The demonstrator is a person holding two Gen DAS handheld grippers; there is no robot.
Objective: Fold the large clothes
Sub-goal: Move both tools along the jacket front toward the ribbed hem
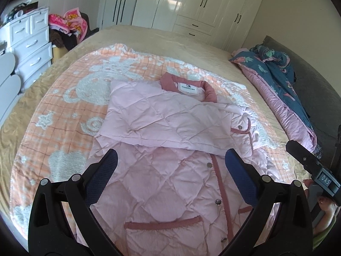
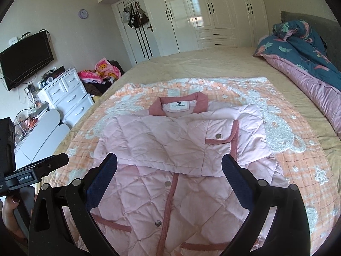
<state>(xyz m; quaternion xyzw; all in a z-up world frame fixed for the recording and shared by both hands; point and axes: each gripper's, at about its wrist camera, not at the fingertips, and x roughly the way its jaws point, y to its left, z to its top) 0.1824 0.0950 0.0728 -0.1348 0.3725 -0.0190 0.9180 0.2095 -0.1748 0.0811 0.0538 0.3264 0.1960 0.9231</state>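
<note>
A pale pink quilted jacket (image 1: pixel 166 132) with a darker pink collar and trim lies front-up on an orange and white blanket (image 1: pixel 70 98) on the bed. Both sleeves are folded across its chest. It also shows in the right wrist view (image 2: pixel 170 145). My left gripper (image 1: pixel 171 160) is open and empty, hovering above the jacket's lower half. My right gripper (image 2: pixel 169 166) is open and empty, also above the lower half, to the right of the left one. The right gripper's body shows at the right edge of the left wrist view (image 1: pixel 315 166).
A rolled blue and pink quilt (image 2: pixel 304 57) lies along the bed's right side by the grey headboard. White drawers (image 2: pixel 66 100) and a clothes pile (image 2: pixel 102 72) stand left of the bed. White wardrobes (image 2: pixel 213 12) line the far wall.
</note>
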